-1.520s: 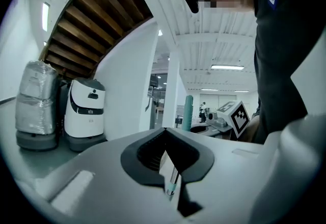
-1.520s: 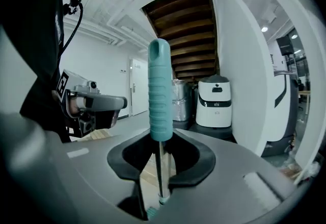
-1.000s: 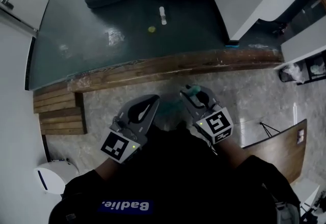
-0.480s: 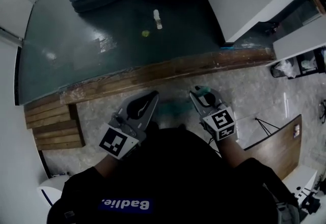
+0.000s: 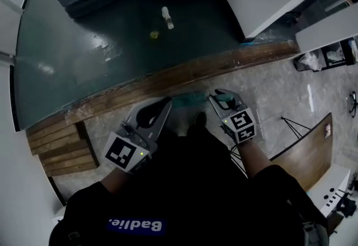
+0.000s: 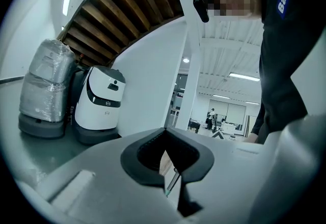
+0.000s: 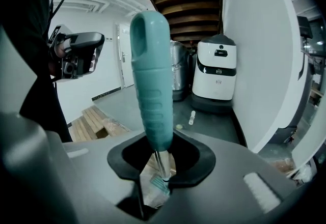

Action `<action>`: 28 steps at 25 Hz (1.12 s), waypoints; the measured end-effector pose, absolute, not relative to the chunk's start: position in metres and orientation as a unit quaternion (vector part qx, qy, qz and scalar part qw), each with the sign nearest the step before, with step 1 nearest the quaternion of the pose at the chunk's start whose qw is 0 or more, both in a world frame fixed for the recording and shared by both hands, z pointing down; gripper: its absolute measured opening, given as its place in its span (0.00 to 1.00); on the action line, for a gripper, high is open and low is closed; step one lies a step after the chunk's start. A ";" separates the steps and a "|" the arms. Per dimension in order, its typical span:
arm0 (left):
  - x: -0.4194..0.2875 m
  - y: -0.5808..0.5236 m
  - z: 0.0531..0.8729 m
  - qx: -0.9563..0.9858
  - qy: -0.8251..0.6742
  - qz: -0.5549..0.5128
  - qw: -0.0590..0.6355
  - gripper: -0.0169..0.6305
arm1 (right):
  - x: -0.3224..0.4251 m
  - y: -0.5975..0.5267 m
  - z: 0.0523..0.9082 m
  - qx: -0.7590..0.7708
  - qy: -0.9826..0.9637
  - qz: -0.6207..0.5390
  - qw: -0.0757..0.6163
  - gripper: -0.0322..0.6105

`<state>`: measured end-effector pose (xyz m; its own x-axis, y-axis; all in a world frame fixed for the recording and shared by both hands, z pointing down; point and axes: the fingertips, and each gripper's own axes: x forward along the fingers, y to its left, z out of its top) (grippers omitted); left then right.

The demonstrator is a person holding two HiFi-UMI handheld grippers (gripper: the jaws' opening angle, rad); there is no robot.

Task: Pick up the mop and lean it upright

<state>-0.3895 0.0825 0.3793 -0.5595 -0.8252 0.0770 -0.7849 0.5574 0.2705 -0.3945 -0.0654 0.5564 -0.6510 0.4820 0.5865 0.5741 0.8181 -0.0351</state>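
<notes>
Two grippers show by a wooden ledge [image 5: 184,74] in the head view, left gripper [image 5: 165,105] and right gripper [image 5: 218,95] side by side, the mop [image 5: 190,99] a teal blur beside the right one. In the left gripper view we see its jaws nearly together on nothing, a white robot [image 6: 99,101] beyond. In the right gripper view we see the jaws clamped on the mop's pole just under its upright teal grip.

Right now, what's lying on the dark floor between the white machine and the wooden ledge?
A small white tube and a little yellow object, apart from each other; the head view and right gripper view both show them.
</notes>
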 end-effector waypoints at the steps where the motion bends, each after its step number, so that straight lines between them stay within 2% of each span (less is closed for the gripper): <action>1: -0.394 0.083 0.378 0.454 -0.880 -0.101 0.097 0.06 | -0.399 -0.063 0.560 -0.299 -0.902 -0.078 0.302 0.21; 12: -0.424 0.079 0.361 0.380 -0.917 -0.086 0.081 0.06 | -0.458 -0.041 0.579 -0.379 -0.860 -0.096 0.329 0.21; 22: -0.421 0.089 0.368 0.318 -0.940 -0.080 0.094 0.06 | -0.523 -0.006 0.582 -0.395 -0.854 -0.125 0.314 0.22; 28: -0.413 0.099 0.370 0.297 -0.947 -0.076 0.096 0.06 | -0.535 0.004 0.586 -0.398 -0.854 -0.128 0.308 0.33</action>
<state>-0.4134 0.0994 0.3701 -0.8051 -0.5772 0.1362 -0.5484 0.8120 0.1999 -0.5355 0.0042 0.5857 -0.4929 0.6016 0.6286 0.7596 0.6498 -0.0263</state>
